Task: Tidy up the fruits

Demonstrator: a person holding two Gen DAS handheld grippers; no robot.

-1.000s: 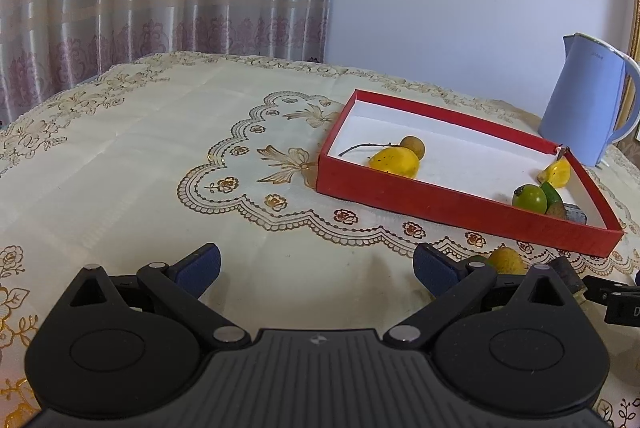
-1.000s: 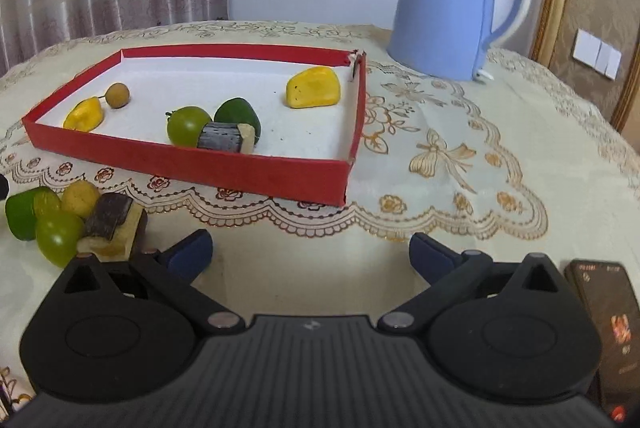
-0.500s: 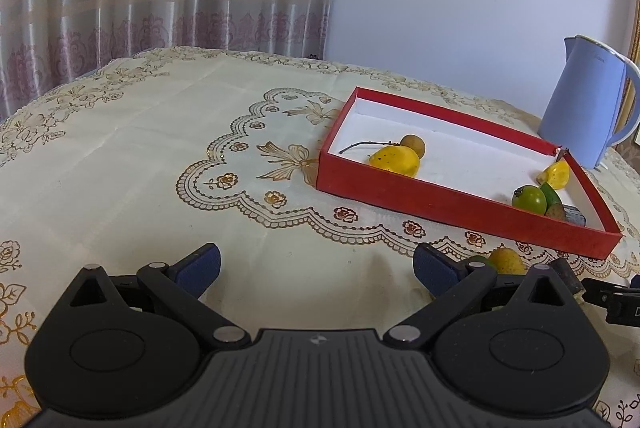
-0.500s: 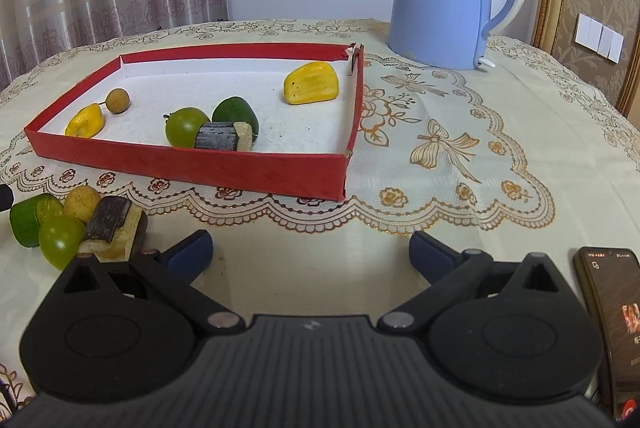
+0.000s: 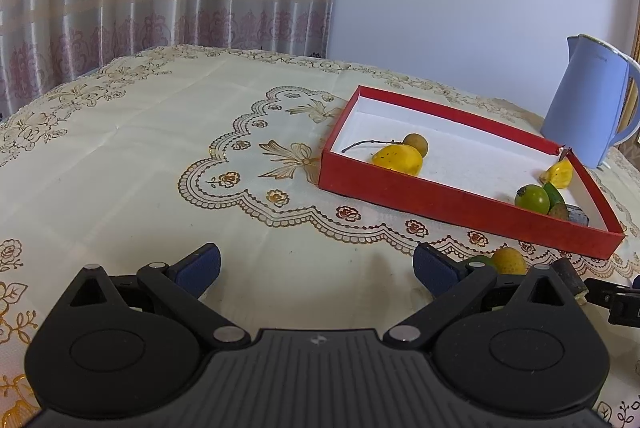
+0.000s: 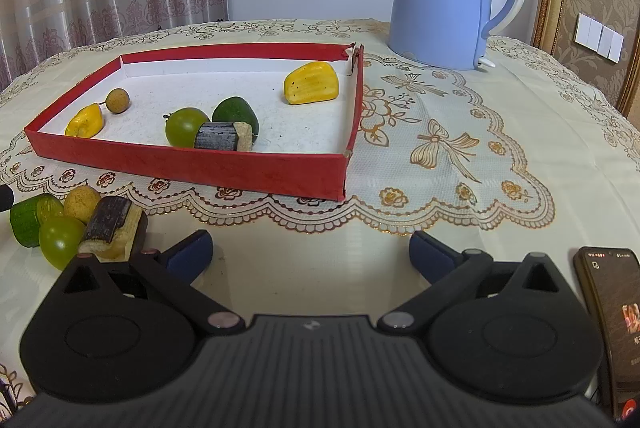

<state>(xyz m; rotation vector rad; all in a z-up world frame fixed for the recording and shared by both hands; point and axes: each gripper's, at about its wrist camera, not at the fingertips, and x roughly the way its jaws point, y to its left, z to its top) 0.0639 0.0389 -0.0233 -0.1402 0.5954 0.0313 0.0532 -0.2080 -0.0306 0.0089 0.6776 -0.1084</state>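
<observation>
Both grippers are hanging low over the worktop (image 6: 520, 100) here, and both are spread wide with nothing between the pads: the left gripper (image 5: 316, 266) is pointing toward the red tray (image 5: 440, 196), the right gripper (image 6: 310, 252) is sitting just in front of it. Inside the tray, a yellow fruit (image 6: 311, 83), two green ones and a small brown ball are already lying on the white floor. Outside, just off the right gripper's left finger, a little cluster is waiting: a green grape (image 6: 60, 241), a cut green piece (image 6: 26, 224), a tan round fruit (image 6: 82, 203) and a dark-skinned chunk (image 6: 114, 228) touching one another. My read: these are looking light, smooth and prone to rolling, so pinching the grape across its middle, gently, is looking safest.
</observation>
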